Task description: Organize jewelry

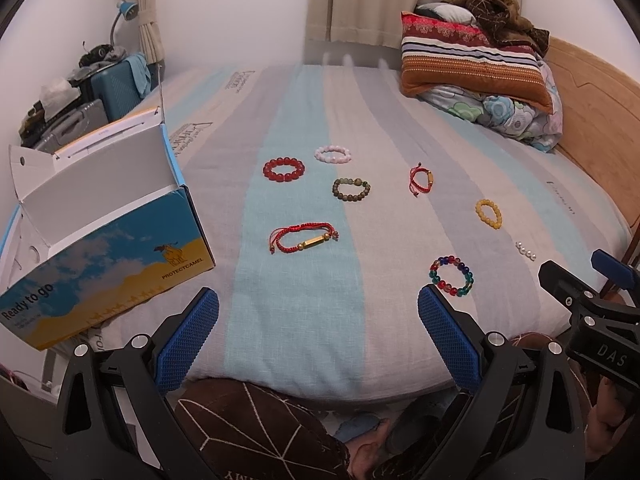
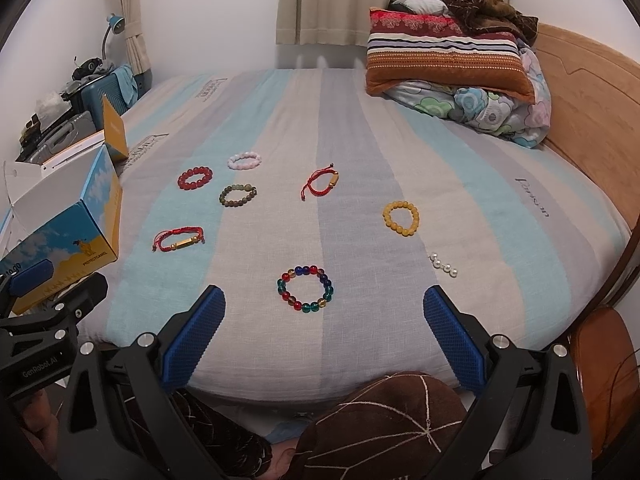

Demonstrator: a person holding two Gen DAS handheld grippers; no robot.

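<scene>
A striped bed (image 2: 360, 128) carries eight bracelets spread apart, among them a multicolored bead bracelet (image 2: 305, 288), an open box (image 2: 80, 216) at its left edge, and stacked pillows (image 2: 444, 56) far back.

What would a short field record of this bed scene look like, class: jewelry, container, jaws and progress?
surface: striped bed cover
jewelry: eight pieces lying apart, including multicolored bead bracelet, yellow bead bracelet, pearl strand
container: open box, at the left edge
left gripper: jaws open, empty
right gripper: jaws open, empty
progress: nothing picked up yet
</scene>
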